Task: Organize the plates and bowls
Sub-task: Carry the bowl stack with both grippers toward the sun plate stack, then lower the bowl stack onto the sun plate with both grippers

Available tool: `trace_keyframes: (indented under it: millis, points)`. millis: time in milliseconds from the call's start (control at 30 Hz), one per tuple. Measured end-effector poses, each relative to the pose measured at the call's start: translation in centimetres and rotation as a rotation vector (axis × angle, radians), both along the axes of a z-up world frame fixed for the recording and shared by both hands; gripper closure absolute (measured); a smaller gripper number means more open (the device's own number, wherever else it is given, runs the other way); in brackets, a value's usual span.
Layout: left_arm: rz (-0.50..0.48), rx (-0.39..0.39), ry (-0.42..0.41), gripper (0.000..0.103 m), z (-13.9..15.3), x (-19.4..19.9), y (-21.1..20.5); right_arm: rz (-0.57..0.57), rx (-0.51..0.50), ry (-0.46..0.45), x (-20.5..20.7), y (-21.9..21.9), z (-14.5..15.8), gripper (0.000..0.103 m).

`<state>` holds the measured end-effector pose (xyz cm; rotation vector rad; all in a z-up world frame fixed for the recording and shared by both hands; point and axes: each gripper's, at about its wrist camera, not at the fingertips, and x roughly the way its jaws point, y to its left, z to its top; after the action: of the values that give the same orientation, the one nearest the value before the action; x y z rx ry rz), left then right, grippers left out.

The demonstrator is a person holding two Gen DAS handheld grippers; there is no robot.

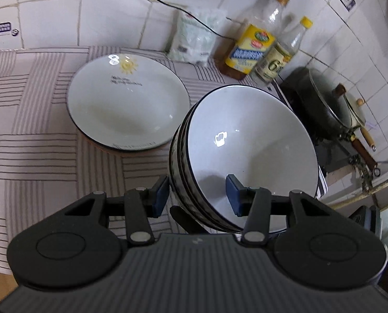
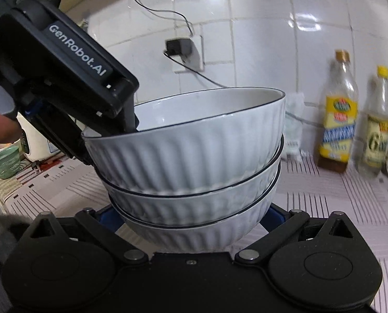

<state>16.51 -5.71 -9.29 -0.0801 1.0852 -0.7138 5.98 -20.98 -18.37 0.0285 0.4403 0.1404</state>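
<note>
A stack of three white ribbed bowls (image 2: 194, 161) with dark rims is held off the striped cloth, tilted; it also shows in the left wrist view (image 1: 248, 156). My left gripper (image 1: 196, 195) is shut on the stack's near rim, one pad (image 1: 233, 195) inside the top bowl and one outside. Its body shows in the right wrist view (image 2: 71, 60). My right gripper (image 2: 194, 219) is closed around the bottom bowl's base, its fingers mostly hidden behind the bowl. A white plate (image 1: 127, 104) with a sun print lies on the cloth, left of the bowls.
Two bottles (image 1: 256, 41) and a plastic bag (image 1: 194, 36) stand against the tiled wall. A dark pan with lid (image 1: 326, 107) sits on the stove at right. A black cable hangs from a wall plug (image 2: 179, 48). A green basket (image 2: 5, 163) is far left.
</note>
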Motion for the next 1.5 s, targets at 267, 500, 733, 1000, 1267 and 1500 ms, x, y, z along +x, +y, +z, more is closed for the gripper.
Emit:
trace_keyframes:
  millis: [267,500,733,1000,1267,1500]
  points:
    - [0.07,-0.029,0.017,0.057,1.1,4.8,2.6,0.074,-0.038,-0.022,4.8,1.7,1.3,0.0]
    - [0.098,0.004,-0.009,0.057,1.0,9.4,3.0,0.101,-0.033,-0.033,10.3,2.5,1.1,0.0]
    - [0.101,0.04,-0.041,0.055,-1.1,12.3,1.7,0.061,0.037,0.0,14.4,2.4,-1.0,0.0]
    - [0.095,0.027,-0.03,0.055,-3.7,13.7,0.8,-0.02,0.078,0.063,15.8,2.0,-3.0,0.0]
    - [0.107,0.025,-0.014,0.055,-4.8,14.5,0.5,-0.018,0.077,0.09,16.3,1.8,-3.9,0.0]
    - [0.095,0.033,-0.021,0.055,-5.2,14.8,0.1,-0.031,0.051,0.09,16.9,1.8,-4.7,0.0]
